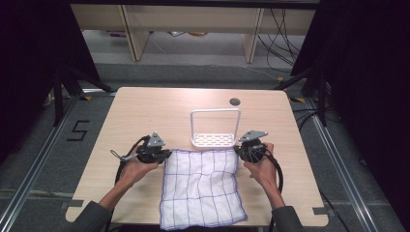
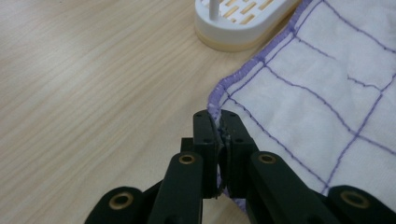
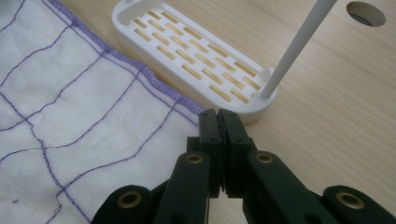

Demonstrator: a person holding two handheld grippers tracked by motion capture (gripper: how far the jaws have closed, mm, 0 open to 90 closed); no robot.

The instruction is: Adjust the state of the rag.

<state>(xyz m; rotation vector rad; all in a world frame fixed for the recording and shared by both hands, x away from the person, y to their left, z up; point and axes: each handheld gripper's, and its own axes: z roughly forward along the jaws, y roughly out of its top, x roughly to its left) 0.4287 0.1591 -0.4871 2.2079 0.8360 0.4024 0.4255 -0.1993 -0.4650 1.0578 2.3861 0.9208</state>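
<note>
Spread nearest me, the white cloth (image 1: 202, 187) with purple grid stitching is lying flat on the bench (image 1: 145, 111), its far edge just beside the white rack (image 1: 214, 128). I am pinching its far left corner with my left hand-held gripper (image 2: 219, 122) and its far right corner with my right hand-held gripper (image 3: 218, 120)

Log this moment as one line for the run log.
left gripper: shut on cloth far-left corner | right gripper: shut on far-right corner | cloth: flat on table | white rack: just beyond cloth
</note>
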